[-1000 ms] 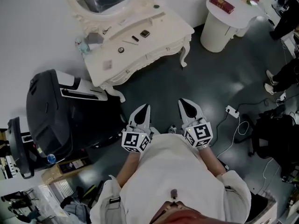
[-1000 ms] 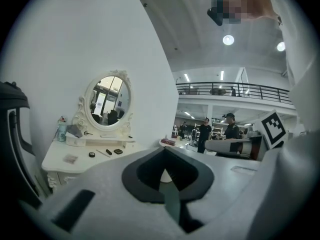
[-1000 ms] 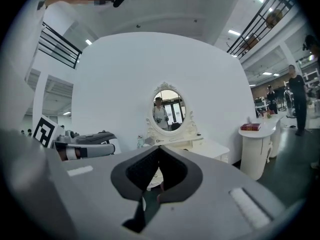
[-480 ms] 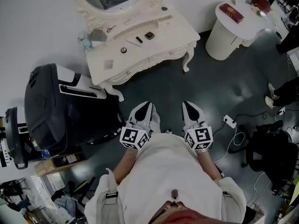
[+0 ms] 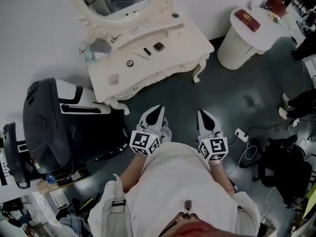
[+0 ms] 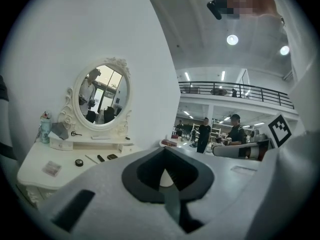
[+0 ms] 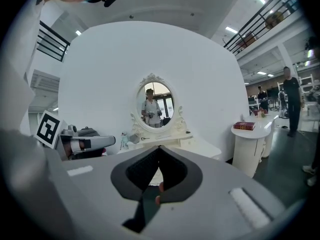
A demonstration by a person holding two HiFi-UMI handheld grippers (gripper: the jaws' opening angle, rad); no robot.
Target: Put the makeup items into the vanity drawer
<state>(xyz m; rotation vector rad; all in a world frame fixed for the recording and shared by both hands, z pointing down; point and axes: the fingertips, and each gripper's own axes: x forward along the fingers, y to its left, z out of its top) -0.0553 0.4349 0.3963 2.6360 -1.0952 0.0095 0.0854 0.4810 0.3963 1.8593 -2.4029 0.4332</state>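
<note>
The white vanity (image 5: pixel 195 36) stands against the wall ahead, with its drawer front (image 5: pixel 163 72) closed. On its top lie a round compact (image 5: pixel 130 62), a black lipstick (image 5: pixel 147 51), a square dark compact (image 5: pixel 158 46) and a pale pad (image 5: pixel 114 78). My left gripper (image 5: pixel 159 107) and right gripper (image 5: pixel 201 112) hang side by side over the dark floor, short of the vanity, both shut and empty. In the left gripper view the shut left gripper (image 6: pixel 165 149) points past the vanity (image 6: pixel 37 159). In the right gripper view the right gripper (image 7: pixel 159 148) points at the oval mirror (image 7: pixel 155 104).
A big black case (image 5: pixel 49 122) stands left of the vanity. A round white side table (image 5: pixel 237 46) carrying a red book (image 5: pixel 246 19) is at the right. A power strip (image 5: pixel 241 134), cables and a black bag (image 5: pixel 286 164) lie on the floor at right. People stand further off.
Both grippers have travelled with the person across the floor, a little closer to the vanity's front. Their jaws stay shut and empty.
</note>
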